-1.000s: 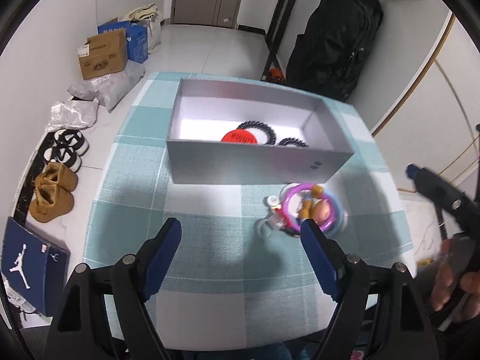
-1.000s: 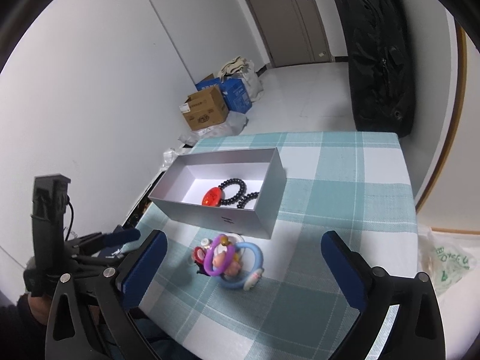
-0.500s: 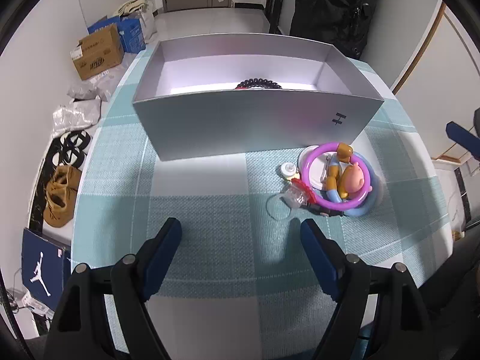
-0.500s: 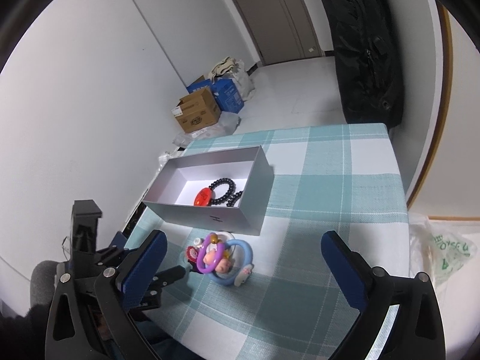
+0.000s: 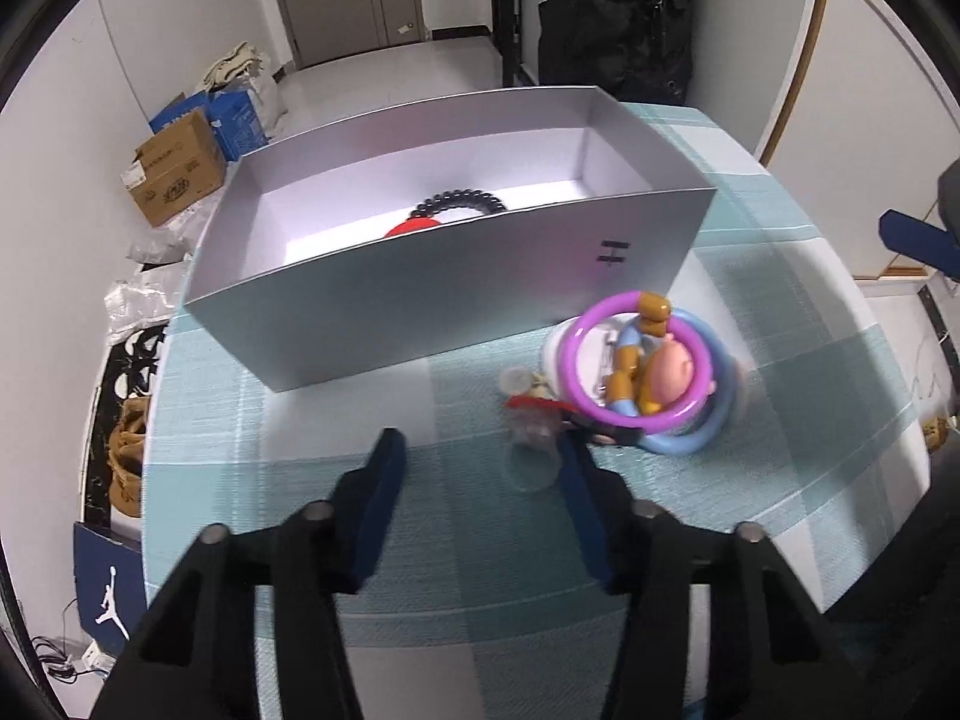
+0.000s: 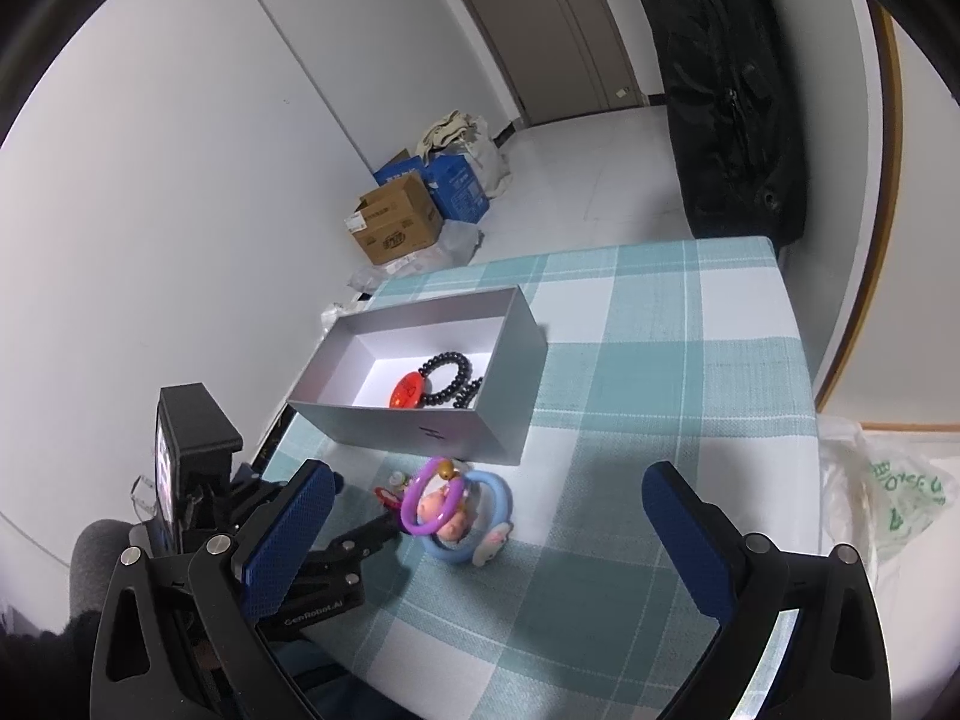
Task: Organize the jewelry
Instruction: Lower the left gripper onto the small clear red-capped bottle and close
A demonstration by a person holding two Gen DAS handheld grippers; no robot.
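Observation:
A silver box (image 5: 450, 300) (image 6: 420, 429) stands on the checked tablecloth and holds a black bead bracelet (image 5: 462, 204) (image 6: 447, 369) and a red pendant (image 5: 414, 228) (image 6: 408, 390). In front of it lies a pile: a purple ring (image 5: 636, 360) (image 6: 420, 498), a blue ring (image 5: 714, 414) (image 6: 498, 492), a doll charm, a red clip (image 5: 534, 403) and a clear piece (image 5: 531, 468). My left gripper (image 5: 480, 444) (image 6: 372, 534) hovers low at the pile's near left with its jaws closing; the clear piece lies just inside its right finger, unpressed. My right gripper (image 6: 486, 480) hangs open, higher up.
A black backpack (image 5: 618, 12) (image 6: 732, 120) leans behind the table. Cardboard boxes (image 5: 174, 174) (image 6: 396, 228) and shoes (image 5: 129, 444) sit on the floor to the left, a plastic bag (image 6: 894, 492) to the right. The table's edges are close on both sides.
My left gripper has dropped closer to the table and the pile, rolled a little, and its jaws have narrowed markedly. The right gripper has hardly moved.

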